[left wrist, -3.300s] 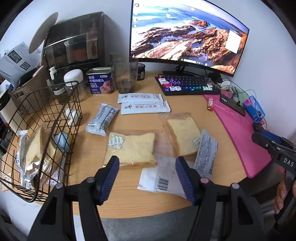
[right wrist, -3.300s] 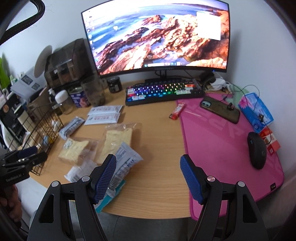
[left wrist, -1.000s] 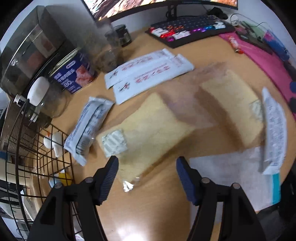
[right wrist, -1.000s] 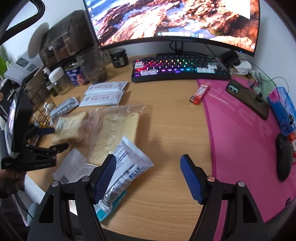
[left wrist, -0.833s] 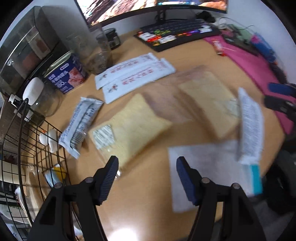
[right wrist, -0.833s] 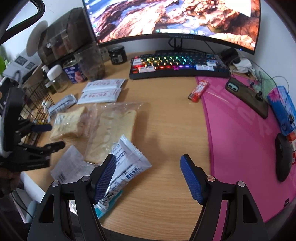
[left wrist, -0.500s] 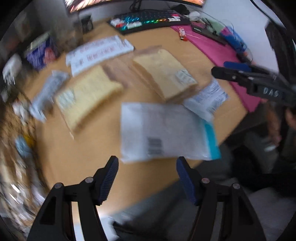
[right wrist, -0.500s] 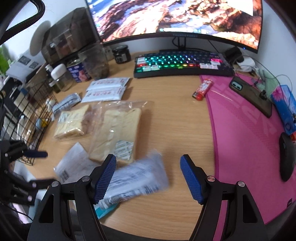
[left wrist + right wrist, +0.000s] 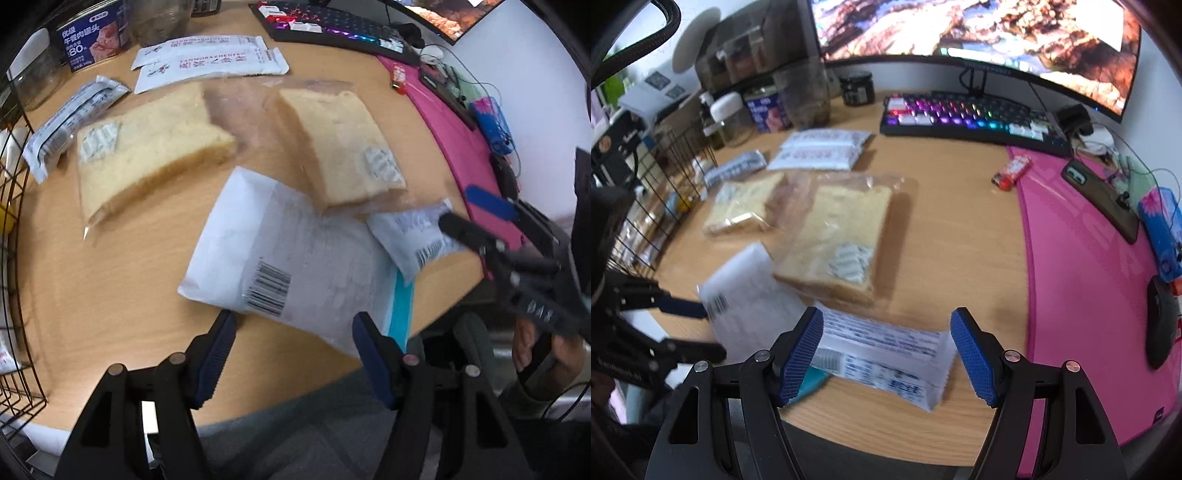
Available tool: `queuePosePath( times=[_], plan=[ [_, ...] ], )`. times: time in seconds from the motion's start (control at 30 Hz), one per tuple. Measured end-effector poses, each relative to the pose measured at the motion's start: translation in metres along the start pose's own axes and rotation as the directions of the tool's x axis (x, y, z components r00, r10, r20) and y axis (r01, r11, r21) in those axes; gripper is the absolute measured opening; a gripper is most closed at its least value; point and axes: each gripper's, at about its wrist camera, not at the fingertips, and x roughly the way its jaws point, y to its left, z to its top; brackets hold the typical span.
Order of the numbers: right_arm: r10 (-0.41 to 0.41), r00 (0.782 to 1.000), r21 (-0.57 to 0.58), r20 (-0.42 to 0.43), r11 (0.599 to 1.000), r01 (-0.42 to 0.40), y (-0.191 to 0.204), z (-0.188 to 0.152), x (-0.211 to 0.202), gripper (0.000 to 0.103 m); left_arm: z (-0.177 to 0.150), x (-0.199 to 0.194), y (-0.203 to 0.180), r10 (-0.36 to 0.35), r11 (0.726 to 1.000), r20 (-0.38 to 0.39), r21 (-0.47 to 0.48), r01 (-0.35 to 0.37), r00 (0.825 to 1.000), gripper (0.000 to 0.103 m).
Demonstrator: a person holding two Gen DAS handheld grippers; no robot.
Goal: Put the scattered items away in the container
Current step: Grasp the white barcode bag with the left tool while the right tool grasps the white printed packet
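Observation:
A flat white packet [image 9: 288,258] with a barcode and a teal end lies by the desk's front edge. My left gripper [image 9: 295,350] hangs open over its near edge, pointing steeply down. A small blue-and-white printed packet [image 9: 886,354] lies crosswise between the open fingers of my right gripper [image 9: 886,350]; the pads do not press it. Behind them lie two bagged bread slices [image 9: 147,147] [image 9: 340,147], a grey-white packet [image 9: 70,122] and two white sachets [image 9: 210,59]. The wire basket [image 9: 657,184] stands at the left edge, with several items inside.
A can [image 9: 96,33] and jars stand at the back left. The lit keyboard [image 9: 967,118] and a monitor are at the back. A pink mat [image 9: 1089,277] on the right carries a phone [image 9: 1100,195] and a mouse [image 9: 1161,321]. A lighter [image 9: 1012,171] lies near its edge.
My left gripper swung from above the left bread bag to the flat white packet at the front edge. My right gripper sank slightly, and the printed packet now lies crosswise between its fingers.

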Motion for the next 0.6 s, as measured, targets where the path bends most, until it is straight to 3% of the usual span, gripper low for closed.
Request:
queuePosePath(
  times=[0.1, 0.3, 0.6],
  plan=[
    [-0.001, 0.999, -0.063, -0.035, 0.998, -0.001, -0.006, -0.004, 0.005, 0.072, 0.009, 0.002, -0.003, 0.000, 1.000, 0.002, -0.015, 0.000, 1.000, 0.072],
    [0.138, 0.986, -0.128, -0.093, 0.980, -0.150, -0.017, -0.009, 0.007, 0.072, 0.027, 0.006, -0.005, 0.006, 1.000, 0.015, -0.029, -0.006, 1.000, 0.074],
    [0.245, 0.956, -0.220, -0.158, 0.936, -0.276, -0.006, -0.026, 0.003, 0.072, 0.039, 0.011, -0.017, 0.025, 1.000, 0.018, 0.011, -0.026, 1.000, 0.078]
  ],
)
